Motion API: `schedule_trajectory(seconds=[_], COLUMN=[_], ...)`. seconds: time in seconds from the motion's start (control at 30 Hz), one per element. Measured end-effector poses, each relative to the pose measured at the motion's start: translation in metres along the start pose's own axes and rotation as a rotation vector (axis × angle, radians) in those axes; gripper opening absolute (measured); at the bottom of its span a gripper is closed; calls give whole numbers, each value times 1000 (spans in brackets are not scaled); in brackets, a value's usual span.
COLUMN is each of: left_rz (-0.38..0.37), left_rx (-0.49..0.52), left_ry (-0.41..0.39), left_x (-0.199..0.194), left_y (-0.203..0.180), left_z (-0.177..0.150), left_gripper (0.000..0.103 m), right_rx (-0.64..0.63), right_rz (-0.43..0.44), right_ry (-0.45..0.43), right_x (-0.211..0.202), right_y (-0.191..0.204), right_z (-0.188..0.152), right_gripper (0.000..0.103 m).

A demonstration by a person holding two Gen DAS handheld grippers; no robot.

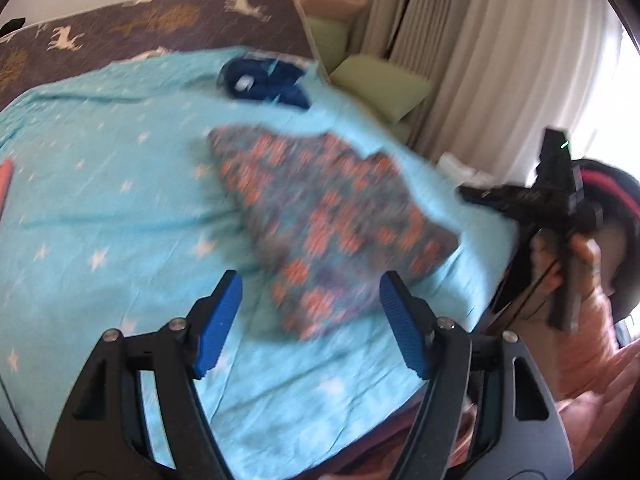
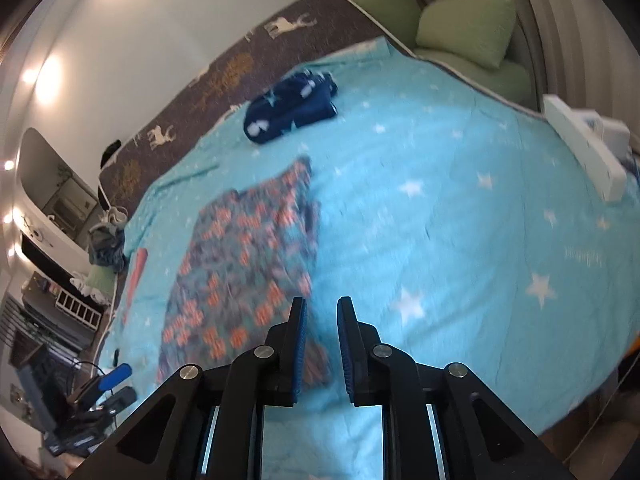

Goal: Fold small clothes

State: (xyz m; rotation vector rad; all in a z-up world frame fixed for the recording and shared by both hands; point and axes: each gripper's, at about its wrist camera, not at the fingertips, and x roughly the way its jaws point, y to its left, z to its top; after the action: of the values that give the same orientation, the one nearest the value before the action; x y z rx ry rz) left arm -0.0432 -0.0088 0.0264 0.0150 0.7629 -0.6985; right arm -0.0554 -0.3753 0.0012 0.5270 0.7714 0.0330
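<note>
Folded patterned garment [image 1: 332,220], grey-blue with orange-pink blotches, lying flat on the turquoise star-print blanket [image 1: 100,208], roughly mid-bed; blurred in both views, so fold edges hard to read. In the right wrist view the same garment [image 2: 244,264] stretched left of centre, one corner reaching down beside the left-hand finger of the near tool. Left gripper [image 1: 312,320] held above the garment's near edge, blue pads [image 1: 218,324] spread wide apart, nothing between them, no contact with the cloth. Right gripper [image 2: 322,340] with a narrow gap between the fingers, only bare blanket showing through the gap, nothing pinched; hovering just right of the garment's near corner. From the left wrist view, the right gripper [image 1: 476,194] seen at the bed's right edge, carried by a hand [image 1: 568,256] with a peach quilted sleeve [image 1: 592,344] below. Further back, a dark blue garment [image 2: 292,104] with white marks, bunched near the blanket's far edge, well apart from the patterned one. Beyond the blanket, a grey mattress cover [image 2: 240,64] printed with white deer and gold trees. Green cushions [image 2: 468,32] off the far corner, pale curtains [image 1: 500,52] behind. White power strip [image 2: 588,148] resting on the blanket's right edge.
</note>
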Motion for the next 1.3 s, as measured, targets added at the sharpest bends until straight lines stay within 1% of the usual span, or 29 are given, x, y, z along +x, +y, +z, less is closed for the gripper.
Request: schedule_trajectory(seconds=[0.03, 0.1, 0.13, 0.17, 0.2, 0.23, 0.27, 0.3, 0.33, 0.37, 0.43, 0.5, 0.53, 0.57, 0.6, 0.67, 0.77, 0.8, 0.87, 0.93, 1.0, 1.07, 1.1, 1.17, 1.3], left_rz=[-21, -28, -21, -25, -26, -12, 24, 49, 48, 35, 33, 43, 47, 49, 44, 12, -37, -23, 24, 62, 101, 125, 123, 126, 139], left_rx=[3, 5, -6, -26, -39, -56, -63, -62, -57, -37, -5, 18, 22, 25, 26, 21, 5, 6, 4, -45, -127, -165, -176, -161, -145], left_ry=[-20, -10, 15, 60, 85, 125, 167, 193, 187, 161, 163, 169, 170, 172, 176, 181, 139, 124, 111, 134, 187, 233, 232, 214, 215], left_x=[4, 26, 41, 62, 72, 87, 103, 113, 115, 113, 112, 112, 111, 108, 106, 99, 94, 96, 107, 124, 149, 164, 167, 167, 166], left_y=[-3, -7, -9, -8, -6, -3, 1, 5, 7, 8, 5, 2, 1, -2, -3, -7, -5, -3, 3, 17, 37, 48, 50, 49, 45], left_z=[9, 24, 28, 30, 30, 28, 22, 16, 14, 11, 10, 11, 11, 13, 15, 22, 38, 44, 54, 60, 63, 59, 57, 55, 55], left_gripper=[72, 72, 70, 68, 66, 65, 65, 61, 60, 60, 60, 60, 60, 61, 61, 61, 64, 67, 68, 68, 68, 68, 72, 73, 73], right_rx=[-22, -64, -69, -72, -71, -67, -63, -56, -45, -29, 20, 111, 135, 138, 121, 79, 4, -22, -39, -38, -17, 18, 55, 70, 28], right_rz=[14, 58, 78, 103, 128, 141, 143, 138, 123, 92, 52, 138, 151, 151, 117, 105, 153, 164, 167, 175, 147, 92, 118, 147, 122], right_ry=[-2, 11, 24, 47, 72, 89, 103, 114, 124, 133, 134, 125, 131, 135, 135, 119, 81, 69, 66, 78, 113, 189, 212, 200, 179], right_x=[3, 18, 24, 34, 45, 55, 65, 76, 85, 95, 109, 110, 109, 107, 102, 94, 81, 81, 88, 102, 121, 144, 152, 148, 136], right_y=[6, 21, 23, 27, 30, 30, 29, 25, 19, 10, -13, -36, -41, -42, -40, -29, -9, -1, 7, 13, 12, 2, -6, -10, -5], right_z=[5, 15, 18, 20, 22, 22, 23, 24, 24, 23, 21, 19, 19, 20, 22, 26, 39, 46, 55, 63, 68, 68, 66, 67, 59], right_gripper=[17, 17, 17, 17, 17, 17, 17, 17, 16, 15, 13, 13, 13, 14, 17, 19, 19, 19, 19, 19, 19, 17, 16, 16, 17])
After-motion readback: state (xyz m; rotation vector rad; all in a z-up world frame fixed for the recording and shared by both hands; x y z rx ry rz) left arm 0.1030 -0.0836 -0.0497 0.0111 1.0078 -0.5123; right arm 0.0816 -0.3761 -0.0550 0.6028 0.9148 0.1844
